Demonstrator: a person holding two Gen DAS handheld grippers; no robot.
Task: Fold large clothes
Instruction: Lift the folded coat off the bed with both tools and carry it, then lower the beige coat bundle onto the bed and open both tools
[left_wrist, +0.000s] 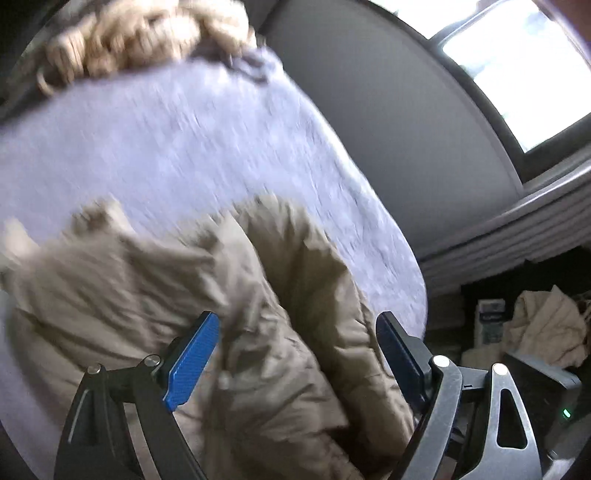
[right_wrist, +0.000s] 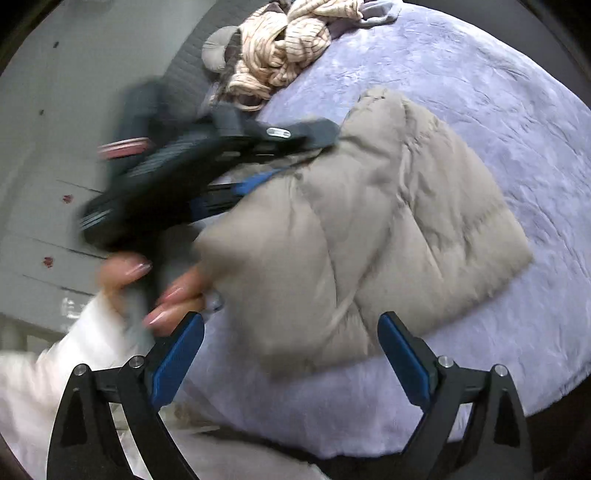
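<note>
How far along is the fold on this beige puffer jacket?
Partly done: the beige puffer jacket lies on the lavender blanket as a compact, doubled-over bundle. In hand: the left gripper is open, jaws astride the jacket; the right gripper is open, gripping nothing. Left: the striped garment at the bed's far end is still crumpled.

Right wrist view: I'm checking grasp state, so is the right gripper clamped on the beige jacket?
No: the right gripper is open, above the beige jacket.

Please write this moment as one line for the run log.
task: fold large clothes | beige puffer jacket: folded on lilac blanket | left gripper: open, over jacket | right gripper: open, empty
</note>
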